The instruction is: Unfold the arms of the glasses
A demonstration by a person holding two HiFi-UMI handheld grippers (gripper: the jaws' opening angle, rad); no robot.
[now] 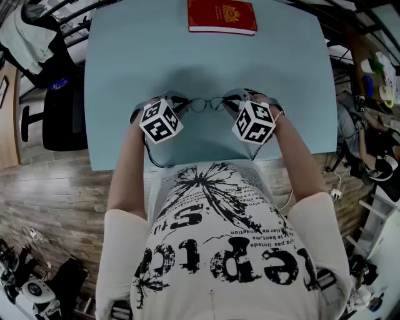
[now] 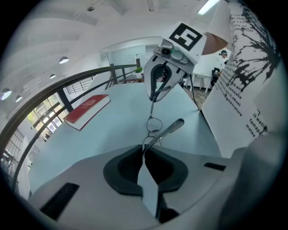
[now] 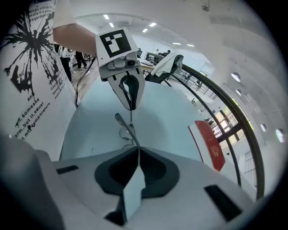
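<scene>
Shirt [image 1: 212, 250]: printed, nearest the head camera, filling the near half of its view.
Left gripper [image 2: 144, 156]: clenched on the left end of the glasses [image 1: 207, 104], at the hinge.
Right gripper [image 3: 136, 155]: pinched on the right end likewise.
Glasses' place: held between the 2 grippers over the near part of the table [image 1: 119, 56]; a red book [image 1: 222, 15] lay at the far edge.
Arms: 1 arm [image 2: 170, 129] angled out from each gripped end toward the person.
Doing it well: probably pin 1 end and swing each arm gently about its hinge, without twisting the thin frame.
Hard to tell: how far either arm had opened, since the jaws hid the hinges; whether the frame touched the table.
</scene>
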